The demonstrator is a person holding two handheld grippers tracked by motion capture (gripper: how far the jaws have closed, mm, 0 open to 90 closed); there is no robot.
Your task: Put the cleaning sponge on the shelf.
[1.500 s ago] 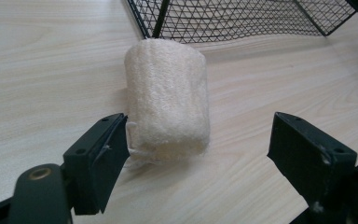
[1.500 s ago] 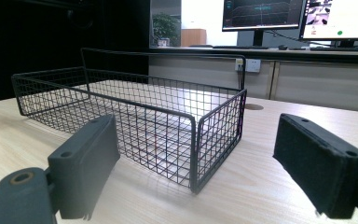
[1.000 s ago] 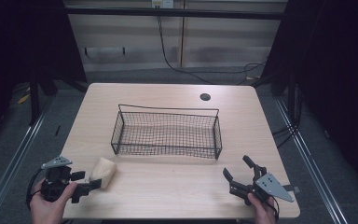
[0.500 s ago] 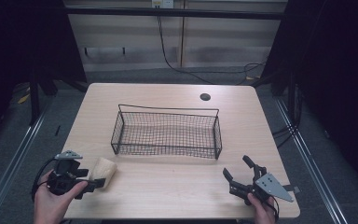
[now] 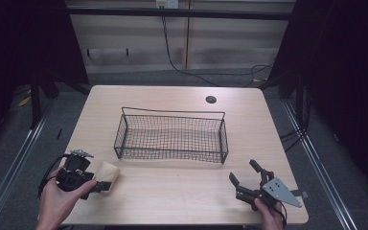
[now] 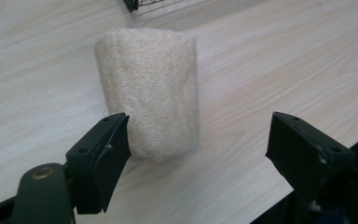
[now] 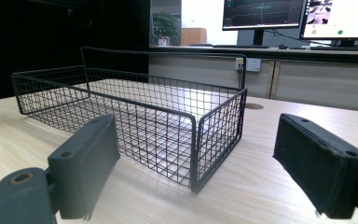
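We note the beige roll (image 6: 149, 91) lying on the desk (image 5: 172, 191), near its front-left corner, straight ahead of the left hand-held gripper (image 6: 198, 140). Its jaws have just been opening; the roll sits between them, unpinched, touching the left pad, long axis running away. The right hand-held gripper (image 5: 247, 179), spread and empty, is well apart beyond the wire basket (image 5: 172, 136).

Wire basket (image 5: 172, 136) sits mid-table, black mesh, nothing in it. Round cable hole (image 5: 211, 99) near far edge of table (image 5: 172, 191). Monitors (image 7: 303, 14) lit in bg.
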